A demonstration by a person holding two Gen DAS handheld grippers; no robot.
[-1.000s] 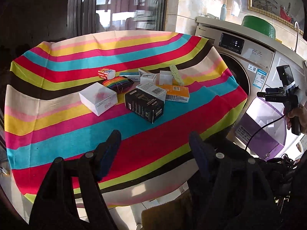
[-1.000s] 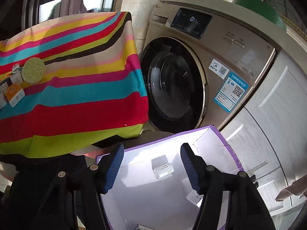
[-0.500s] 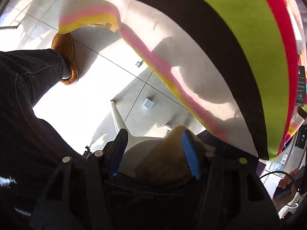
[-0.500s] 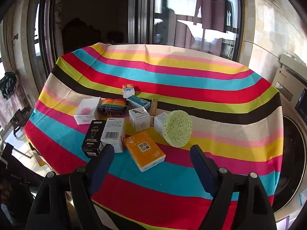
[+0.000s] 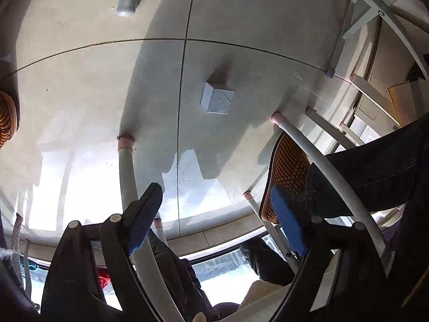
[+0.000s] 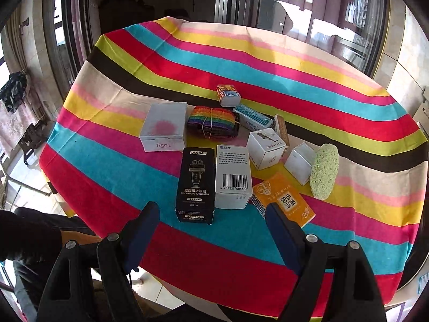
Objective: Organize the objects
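bench (image 6: 268, 255) round, covered by striped cloth (image 6: 295, 61). on cloth, clustered mid-bench: black dormi box (image 6: 195, 185) touching white barcode box (image 6: 232, 177); orange box (image 6: 284, 200); green sponge (image 6: 323, 171) leaning on small white box (image 6: 299, 162); white 105g box (image 6: 163, 126); rainbow bundle (image 6: 213, 120). tiled floor (image 5: 93, 86) carries small grey box (image 5: 217, 98).

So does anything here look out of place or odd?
Yes. A small box lies alone on the floor tiles under the table, while the other boxes sit clustered on the striped cloth. There, a green sponge stands on edge, leaning against a white box. Nothing looks spilled or damaged.
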